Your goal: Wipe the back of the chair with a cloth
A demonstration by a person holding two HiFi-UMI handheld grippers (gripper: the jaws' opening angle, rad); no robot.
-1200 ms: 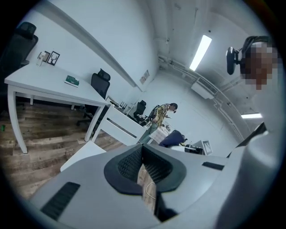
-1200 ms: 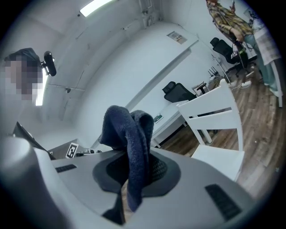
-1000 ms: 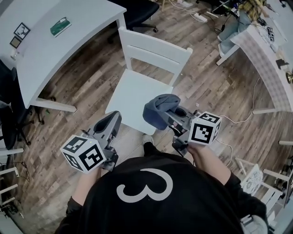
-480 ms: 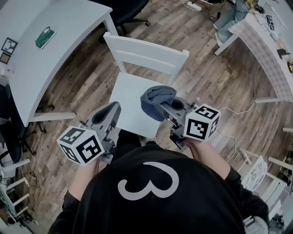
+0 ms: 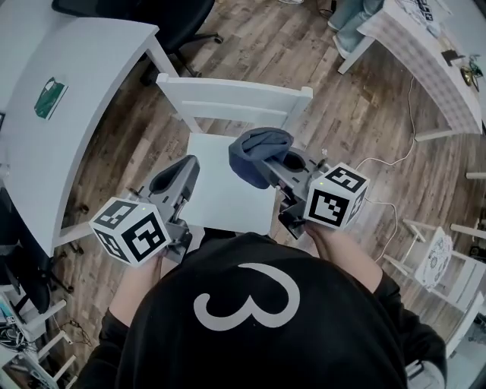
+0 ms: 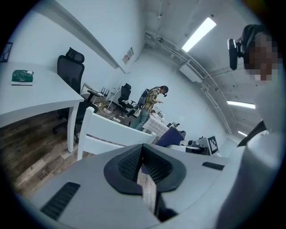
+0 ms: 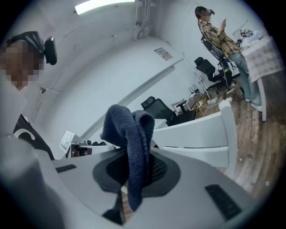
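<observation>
A white wooden chair stands before me, its slatted back (image 5: 235,99) at the far side of the seat (image 5: 216,190). My right gripper (image 5: 267,163) hovers over the seat's right part, shut on a dark blue cloth (image 5: 258,152) that bunches above its jaws. In the right gripper view the cloth (image 7: 129,134) hangs between the pads, with the chair back (image 7: 196,129) beyond. My left gripper (image 5: 184,166) is over the seat's left edge, shut with nothing in it. In the left gripper view its jaws (image 6: 143,154) meet, and the chair back (image 6: 116,129) and cloth (image 6: 170,136) lie ahead.
A white desk (image 5: 68,114) with a green item (image 5: 47,97) runs along the left. A black office chair (image 5: 152,15) stands behind the white chair. A table with a checked cover (image 5: 425,53) is at top right, a white cable (image 5: 387,190) on the wood floor. A person (image 7: 223,40) stands far off.
The chair has drawn nearer and lower in the head view, so both grippers now sit over its seat. The cloth stays held in the right gripper.
</observation>
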